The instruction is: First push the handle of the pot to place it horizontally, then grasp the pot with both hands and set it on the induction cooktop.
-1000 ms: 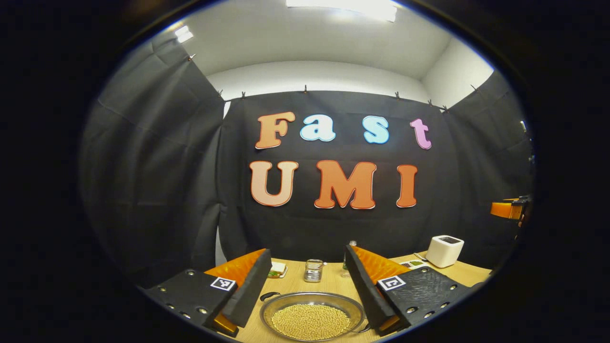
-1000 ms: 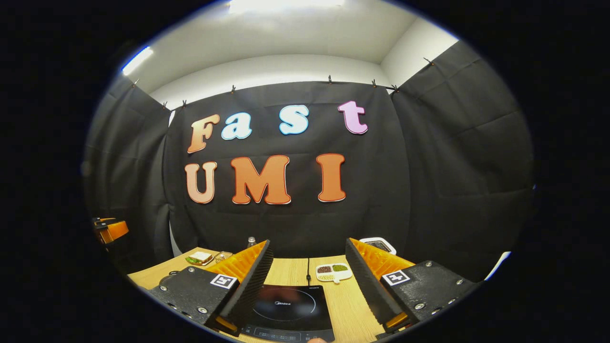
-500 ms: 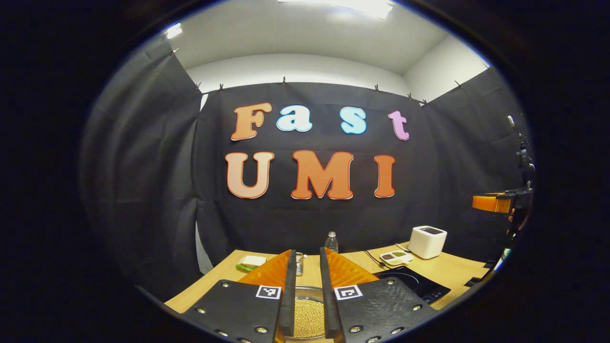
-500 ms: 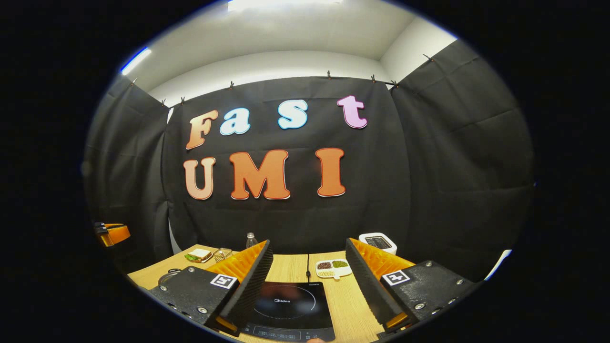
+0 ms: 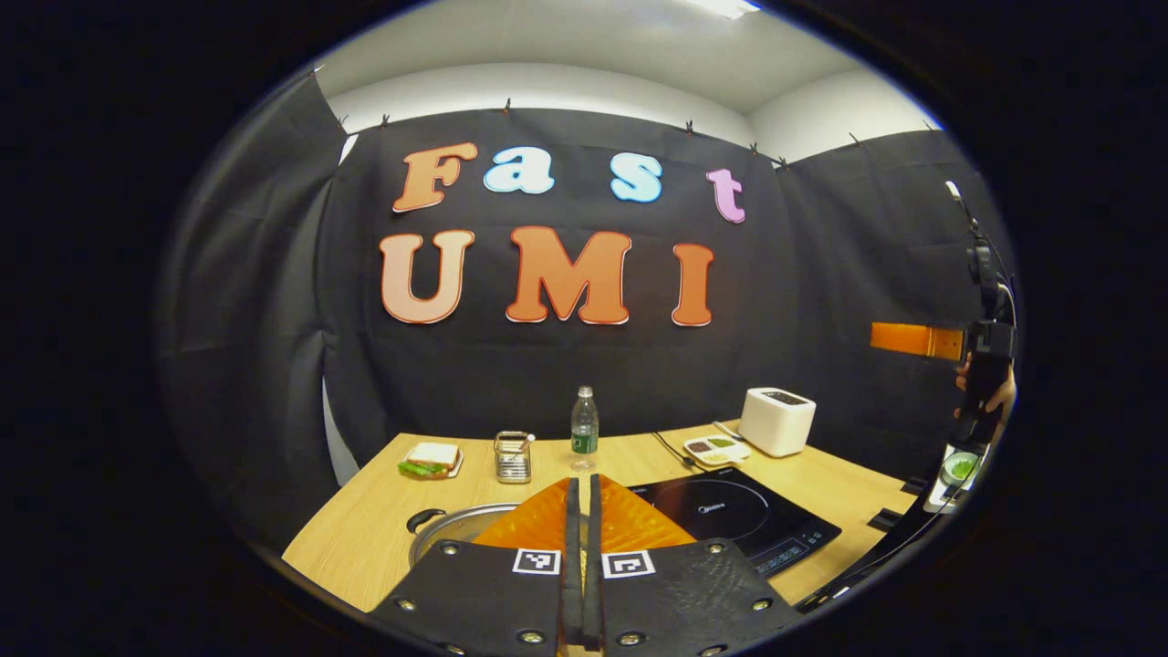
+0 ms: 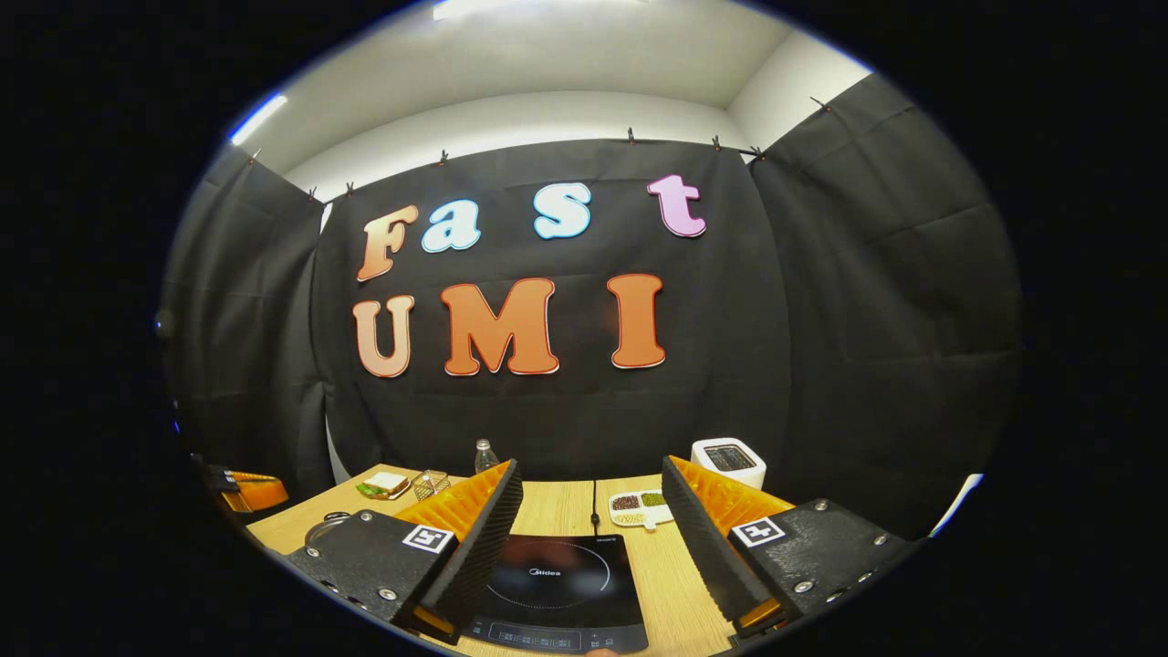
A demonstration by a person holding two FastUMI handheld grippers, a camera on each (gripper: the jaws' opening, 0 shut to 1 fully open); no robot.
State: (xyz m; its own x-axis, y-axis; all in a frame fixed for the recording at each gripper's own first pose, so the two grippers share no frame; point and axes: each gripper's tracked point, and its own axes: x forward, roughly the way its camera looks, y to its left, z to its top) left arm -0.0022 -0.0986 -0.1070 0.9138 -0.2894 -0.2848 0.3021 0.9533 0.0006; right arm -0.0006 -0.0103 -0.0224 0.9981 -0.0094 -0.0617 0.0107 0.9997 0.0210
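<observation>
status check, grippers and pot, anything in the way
Left gripper shut, empty, above the pot. Right gripper open over the cooktop. Pot on the table beside the cooktop, nothing between them.

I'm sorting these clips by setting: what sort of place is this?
Likely a mock kitchen in a cloth-walled booth: a wooden table holds an induction cooktop, a toaster and a pot.

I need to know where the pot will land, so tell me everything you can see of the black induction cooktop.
The black induction cooktop is a flat, glossy, square slab lying level on the light wooden table. A thin pale circle marks its cooking zone, and a strip of small controls runs along its near edge. A dark cable leads from its far edge. Nothing stands on it. In the right gripper view it lies between the spread fingers, untouched.
</observation>
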